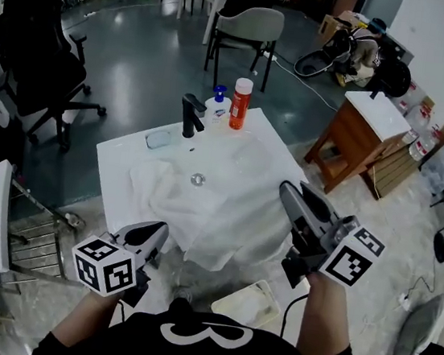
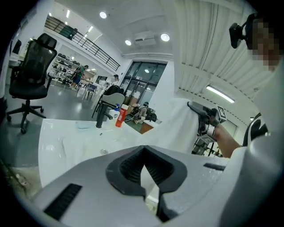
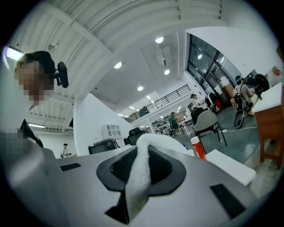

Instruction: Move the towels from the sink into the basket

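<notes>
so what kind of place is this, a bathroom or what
Probably an open lab or office hall, not a bathroom. The white sink stands alone on a bare grey floor, with a black office chair to its left, a grey chair behind and a wooden washstand nearby.

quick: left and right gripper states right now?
Left hand-held gripper: jaws nearly together, white sliver between them; cannot tell whether it grips anything.
Right hand-held gripper: closed on the white towel.
</notes>
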`<state>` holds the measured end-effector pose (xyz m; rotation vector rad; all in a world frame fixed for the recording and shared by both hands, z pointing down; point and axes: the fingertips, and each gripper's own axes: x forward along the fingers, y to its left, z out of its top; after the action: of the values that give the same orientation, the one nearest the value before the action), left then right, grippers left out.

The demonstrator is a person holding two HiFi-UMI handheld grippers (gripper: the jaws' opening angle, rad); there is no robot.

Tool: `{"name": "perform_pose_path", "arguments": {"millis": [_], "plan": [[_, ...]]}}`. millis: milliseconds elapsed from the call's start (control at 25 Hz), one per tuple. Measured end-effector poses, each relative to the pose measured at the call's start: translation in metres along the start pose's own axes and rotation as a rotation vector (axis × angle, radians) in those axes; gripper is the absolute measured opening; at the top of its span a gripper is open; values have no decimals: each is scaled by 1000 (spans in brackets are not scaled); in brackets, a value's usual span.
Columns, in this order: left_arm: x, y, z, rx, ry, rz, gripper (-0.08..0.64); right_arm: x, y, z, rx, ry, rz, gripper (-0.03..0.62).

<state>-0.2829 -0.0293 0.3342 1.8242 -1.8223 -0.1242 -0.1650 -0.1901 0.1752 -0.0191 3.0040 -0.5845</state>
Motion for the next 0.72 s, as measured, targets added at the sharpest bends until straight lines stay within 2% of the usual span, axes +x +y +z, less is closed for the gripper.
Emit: {"name": "perform_pose_path", "arguments": {"millis": [200, 400, 720], "plan": [[1, -34, -12, 28, 23, -41, 5, -48, 12, 11, -28, -46, -44, 66], [9, -73, -29, 53, 60, -98, 5, -104, 13, 13, -34, -81, -122, 66], [25, -141, -64, 105, 122, -202, 6, -195, 7, -11, -17, -90, -265, 65]]}}
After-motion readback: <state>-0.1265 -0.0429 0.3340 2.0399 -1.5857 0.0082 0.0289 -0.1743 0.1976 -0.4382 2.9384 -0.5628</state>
